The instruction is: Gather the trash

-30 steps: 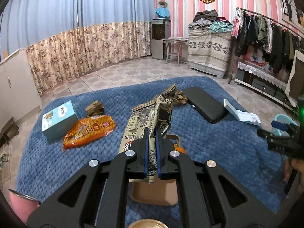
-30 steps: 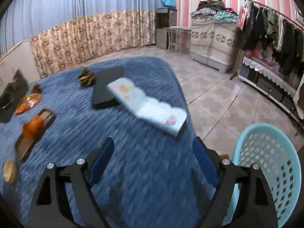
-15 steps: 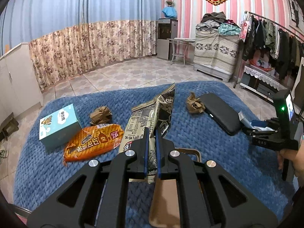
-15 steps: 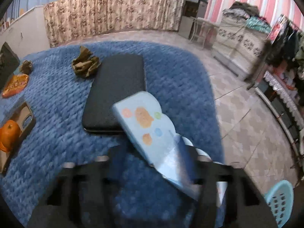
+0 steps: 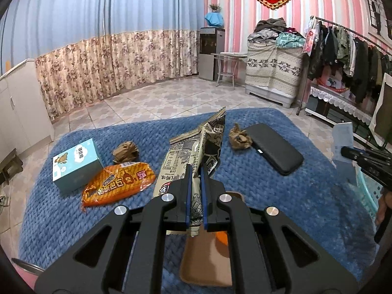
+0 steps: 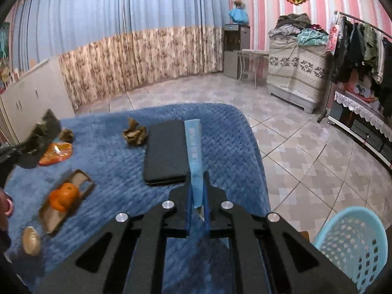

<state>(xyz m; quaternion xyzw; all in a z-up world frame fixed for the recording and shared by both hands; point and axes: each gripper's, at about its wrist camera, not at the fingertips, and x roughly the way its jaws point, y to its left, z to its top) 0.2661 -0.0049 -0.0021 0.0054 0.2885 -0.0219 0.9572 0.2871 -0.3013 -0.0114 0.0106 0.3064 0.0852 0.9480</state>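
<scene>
Lifted off the blue blanket (image 6: pixel 103 147), a pale packet (image 6: pixel 194 152) sits clamped in the just-closed right gripper (image 6: pixel 196 203); left gripper (image 5: pixel 195 186) pinches a wrapper (image 5: pixel 193 147); basket (image 6: pixel 350 245) lower right, tiled floor (image 6: pixel 306 147) beyond.

Both grippers are pointed forward and tilted down a bit. The left gripper (image 5: pixel 195 193) is clamped shut on a printed wrapper (image 5: pixel 196 147), held upright between the pads. The right gripper (image 6: pixel 196 201) is closed tight too, jaws just pulled in onto a light blue packet (image 6: pixel 194 147), which is pinched edge-on and lifted.
</scene>
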